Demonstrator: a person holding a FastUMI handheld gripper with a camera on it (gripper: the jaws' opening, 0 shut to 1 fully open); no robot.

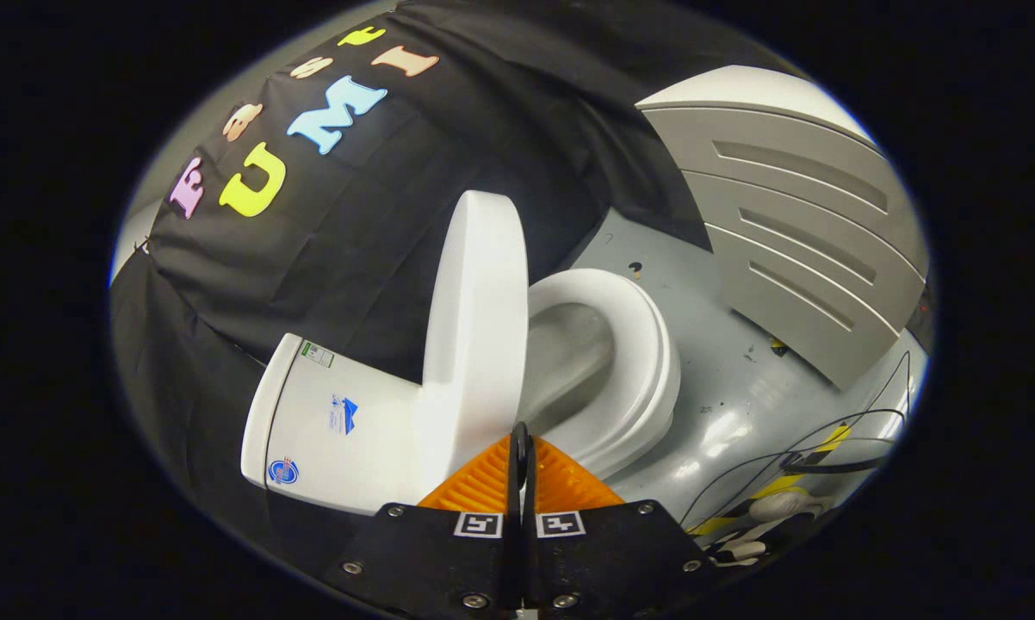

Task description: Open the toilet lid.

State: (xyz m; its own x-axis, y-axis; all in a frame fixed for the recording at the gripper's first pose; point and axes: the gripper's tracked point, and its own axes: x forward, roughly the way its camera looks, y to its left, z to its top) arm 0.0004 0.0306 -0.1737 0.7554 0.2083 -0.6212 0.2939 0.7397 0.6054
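A white toilet stands against the black cloth wall, and the whole scene appears tilted on its side. Its lid (479,310) is raised, standing up from the seat (647,362) and leaning back toward the tank (337,422). The bowl (569,353) lies exposed inside the seat ring. My gripper (518,435) is shut, its fingers pressed together with nothing between them. The tips sit just short of the lid's lower edge, where lid and seat meet near the hinge.
The grey floor (724,413) spreads beyond the seat. A grey slatted panel (793,224) stands past it. Dark cables (827,448) and yellow-black tape (832,437) lie on the floor beside my fingers.
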